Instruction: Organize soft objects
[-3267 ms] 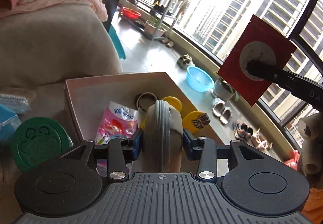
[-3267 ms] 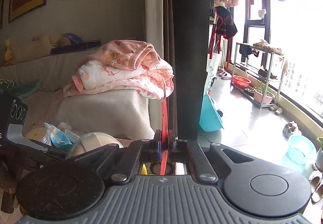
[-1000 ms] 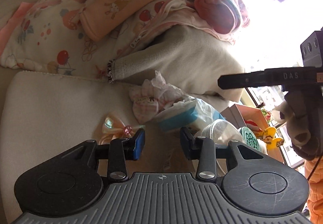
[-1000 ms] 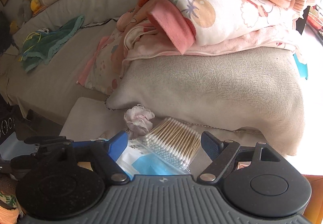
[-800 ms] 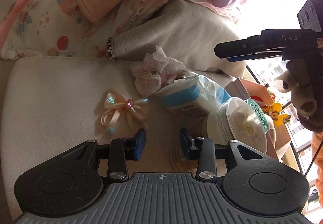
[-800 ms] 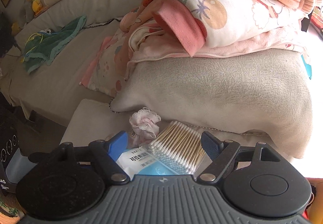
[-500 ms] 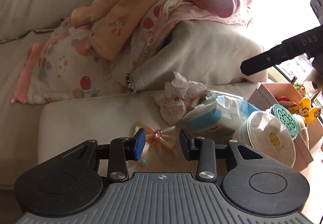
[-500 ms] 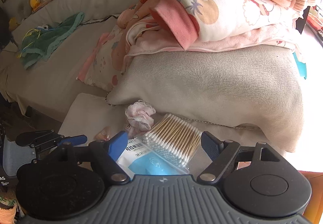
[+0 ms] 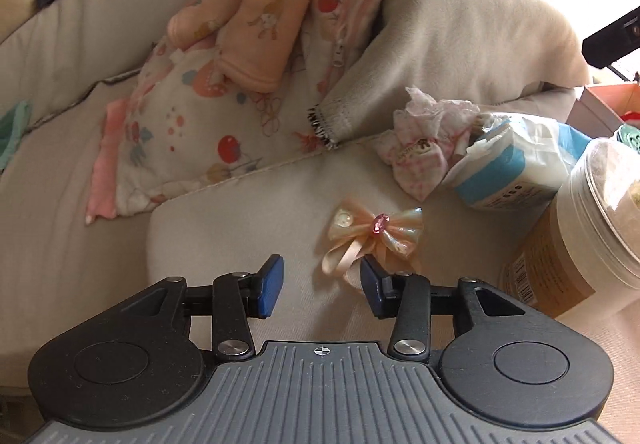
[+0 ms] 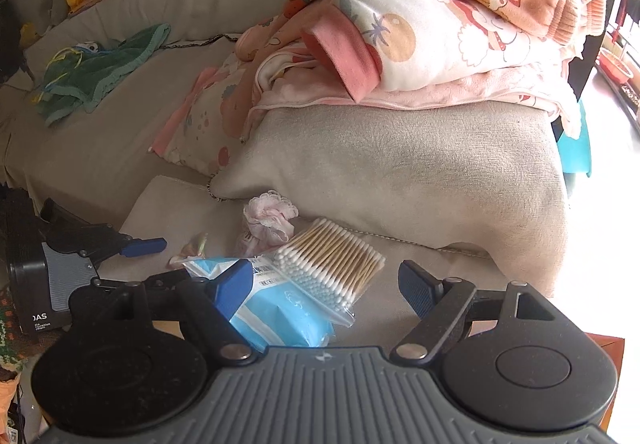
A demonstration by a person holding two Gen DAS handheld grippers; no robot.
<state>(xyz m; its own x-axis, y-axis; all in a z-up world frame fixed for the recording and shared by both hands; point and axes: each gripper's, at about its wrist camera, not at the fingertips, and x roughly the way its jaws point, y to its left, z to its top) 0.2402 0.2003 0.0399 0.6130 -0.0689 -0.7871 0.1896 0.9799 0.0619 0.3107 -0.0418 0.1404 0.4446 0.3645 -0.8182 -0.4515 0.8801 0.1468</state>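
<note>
A peach ribbon bow (image 9: pixel 376 234) with a pink gem lies on the beige sofa cushion (image 9: pixel 240 212). My left gripper (image 9: pixel 322 286) is open and empty, low over the cushion, its right pad just below the bow's tails. A crumpled pink-white cloth (image 9: pixel 424 140) lies behind the bow; it also shows in the right wrist view (image 10: pixel 268 220). My right gripper (image 10: pixel 324 290) is open and empty above a bag of cotton swabs (image 10: pixel 332 260) and a blue tissue pack (image 10: pixel 276 308). The left gripper's fingers (image 10: pixel 140 244) show at the left.
Folded pink children's clothes (image 10: pixel 432 28) are piled on a grey cushion (image 10: pixel 400 164). A blue-white tissue pack (image 9: pixel 508 164) and a clear round jar (image 9: pixel 580 236) stand right of the bow. A pink box (image 9: pixel 604 100) is at the far right. A green towel (image 10: pixel 92 72) lies far left.
Both grippers let go of what they held and swung from the box to the sofa. My left gripper has shifted left and lower, so the bow now sits by its right pad.
</note>
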